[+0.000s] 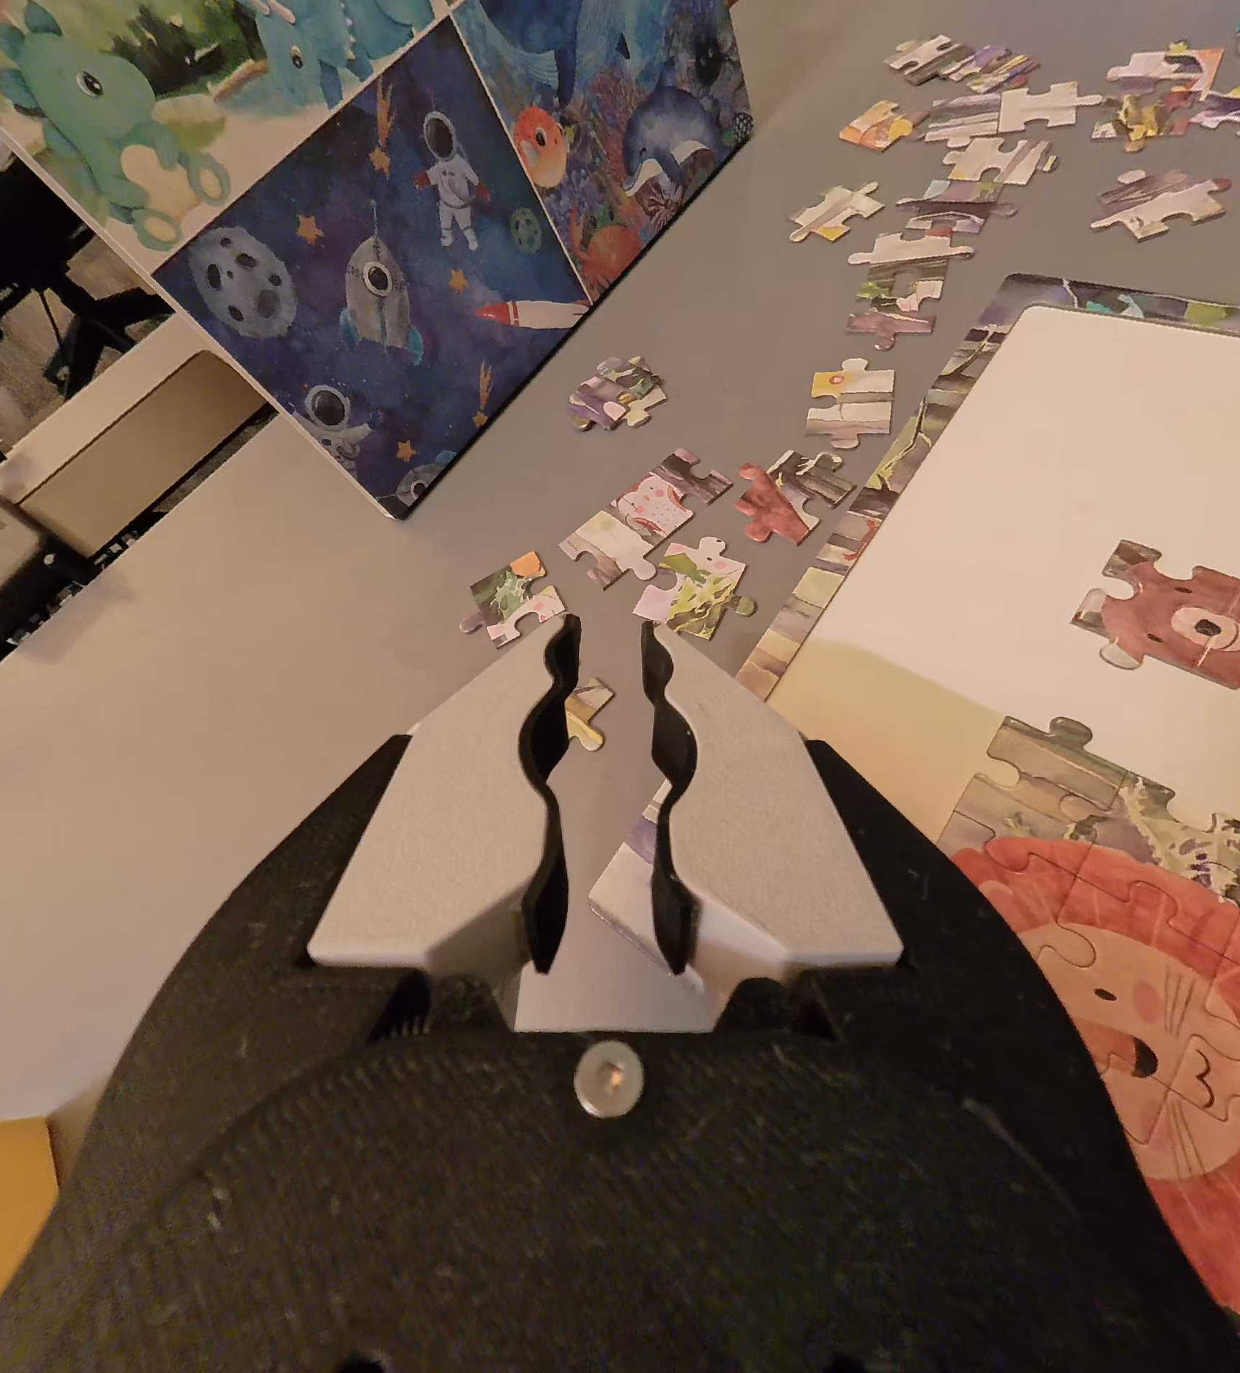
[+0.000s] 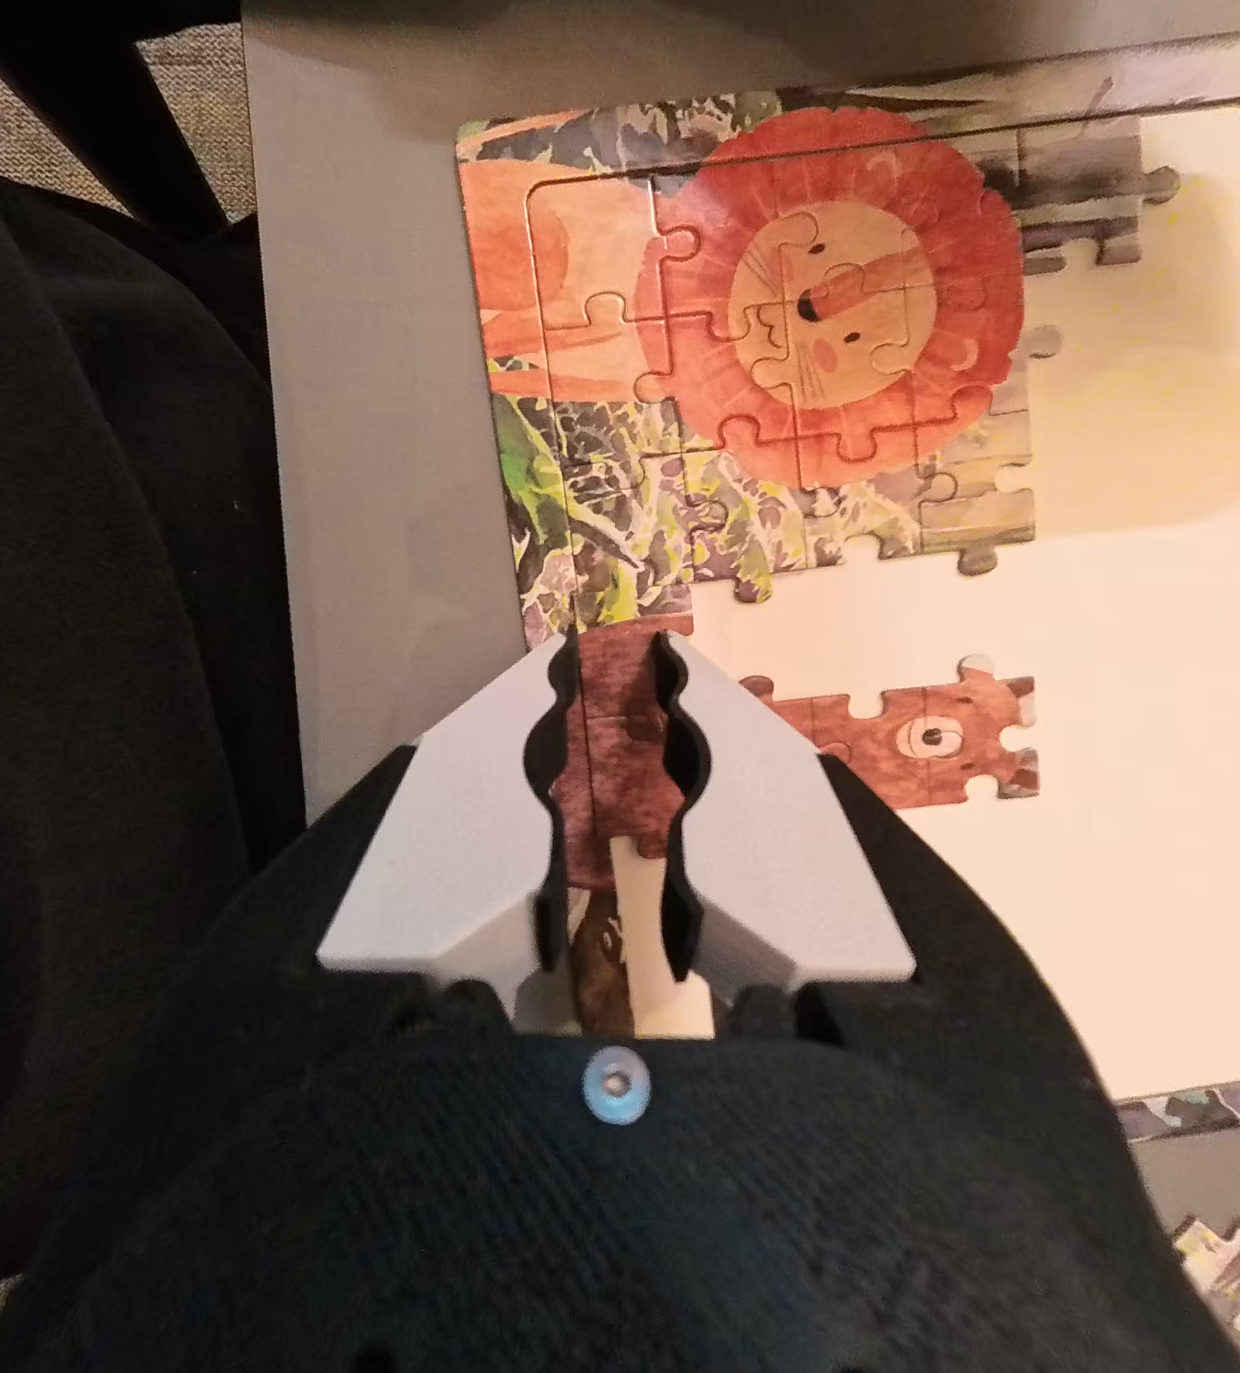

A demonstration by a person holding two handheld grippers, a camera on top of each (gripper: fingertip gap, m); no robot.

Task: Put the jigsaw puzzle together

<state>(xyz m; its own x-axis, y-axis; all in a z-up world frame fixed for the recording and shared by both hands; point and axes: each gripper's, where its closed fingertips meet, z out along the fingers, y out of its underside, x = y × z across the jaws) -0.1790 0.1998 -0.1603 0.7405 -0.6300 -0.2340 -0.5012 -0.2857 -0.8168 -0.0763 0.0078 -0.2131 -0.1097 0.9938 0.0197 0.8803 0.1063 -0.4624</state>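
Note:
The puzzle tray (image 1: 1085, 461) has a white base and a printed border. A finished lion section (image 1: 1159, 1040) fills one corner, and a short brown bear strip (image 1: 1211, 631) lies apart from it. My left gripper (image 1: 609, 628) is open and empty above the grey table, left of the tray, over a small loose piece (image 1: 591, 713). Several loose pieces (image 1: 647, 520) lie just ahead of it. My right gripper (image 2: 615, 646) is open over the tray's (image 2: 1048, 929) edge. A flat brown piece (image 2: 621, 758) shows between its jaws, below the lion (image 2: 825, 297) and left of the bear strip (image 2: 922, 735).
A tall box with space and sea pictures (image 1: 394, 282) stands on the table to the back left. More loose pieces (image 1: 1033, 134) are scattered behind the tray. The table edge runs along the left. A person's dark clothing (image 2: 82, 520) fills the left of the right wrist view. Tip to tip, the grippers are about 20 centimeters apart.

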